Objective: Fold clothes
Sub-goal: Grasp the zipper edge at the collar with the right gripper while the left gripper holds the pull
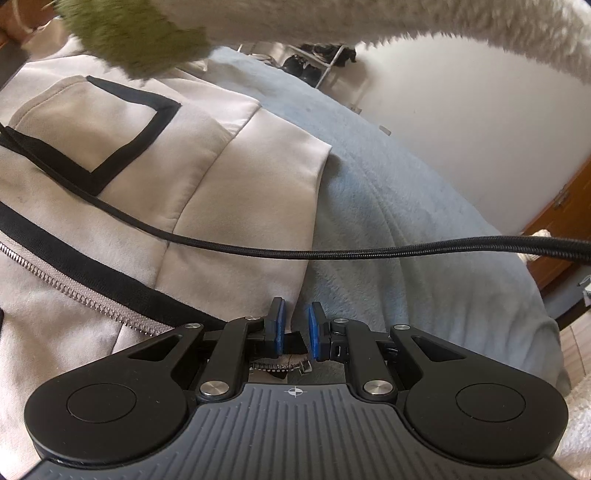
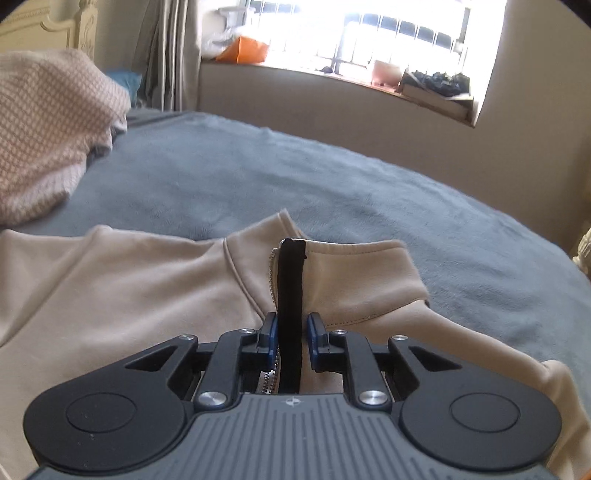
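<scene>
Your left gripper pointed down at a slant over the bottom hem of the one beige zip-up jacket. Its two blue pads stood nearly together with the black-edged hem corner and the zipper end between them, so it looked clamped on the fabric, though the contact itself was partly hidden. Your right gripper tilted down the same way at the collar end of that jacket. Its jaws were narrow, with the black zipper trim running upright between the pads. A thin gap showed on each side of the trim, so you hadn't pinched it.

Past the left gripper, one black braided cable crossed over the jacket's single black-bordered patch pocket, and one fuzzy cream sleeve with a green cuff reached across the top. The jacket lay flat on the blue-grey blanket. Further off lay one pink-and-white knit piece, then the sunlit window.
</scene>
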`<state>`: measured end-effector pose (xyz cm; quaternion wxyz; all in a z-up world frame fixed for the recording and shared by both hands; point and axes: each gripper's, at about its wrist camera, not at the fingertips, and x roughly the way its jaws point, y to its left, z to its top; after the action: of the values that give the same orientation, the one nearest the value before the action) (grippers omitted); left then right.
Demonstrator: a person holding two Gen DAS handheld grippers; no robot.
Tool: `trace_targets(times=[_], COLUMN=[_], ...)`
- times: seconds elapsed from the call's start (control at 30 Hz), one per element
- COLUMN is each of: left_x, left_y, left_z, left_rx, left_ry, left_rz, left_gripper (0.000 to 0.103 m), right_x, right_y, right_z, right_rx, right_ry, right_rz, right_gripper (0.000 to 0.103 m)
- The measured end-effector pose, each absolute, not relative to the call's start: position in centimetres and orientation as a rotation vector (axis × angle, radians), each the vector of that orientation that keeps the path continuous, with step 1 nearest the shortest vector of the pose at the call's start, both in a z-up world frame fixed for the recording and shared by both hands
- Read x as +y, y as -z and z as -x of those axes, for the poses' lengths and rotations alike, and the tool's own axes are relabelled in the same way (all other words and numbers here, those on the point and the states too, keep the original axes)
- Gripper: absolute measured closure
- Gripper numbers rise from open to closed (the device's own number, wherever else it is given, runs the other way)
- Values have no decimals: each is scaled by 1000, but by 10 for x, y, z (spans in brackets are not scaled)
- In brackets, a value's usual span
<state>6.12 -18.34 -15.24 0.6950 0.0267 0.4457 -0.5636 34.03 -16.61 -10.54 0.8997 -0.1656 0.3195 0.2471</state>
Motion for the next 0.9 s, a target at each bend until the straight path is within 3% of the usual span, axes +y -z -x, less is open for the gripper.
trace_targets(times=[0.17, 0.33, 0.53, 0.9], left_x=[-182, -180, -179, -182], left_y=[153, 154, 154, 153], left_z=[-61, -60, -61, -59], left_rx=[993, 988, 985, 988], left_ry=[1257, 1260, 1261, 1250], left_rz=[-60, -55, -56, -66], left_gripper=[90, 90, 90, 90], right_x=[-166, -183, -209, -187], right_y=[126, 101, 70, 107], right_z=[-354, -339, -310, -302], right_rx=[726, 710, 728, 897], right_ry=[-482, -484, -581, -542], right_rz=[334, 266, 181, 309], right_gripper=[80, 73, 73, 73])
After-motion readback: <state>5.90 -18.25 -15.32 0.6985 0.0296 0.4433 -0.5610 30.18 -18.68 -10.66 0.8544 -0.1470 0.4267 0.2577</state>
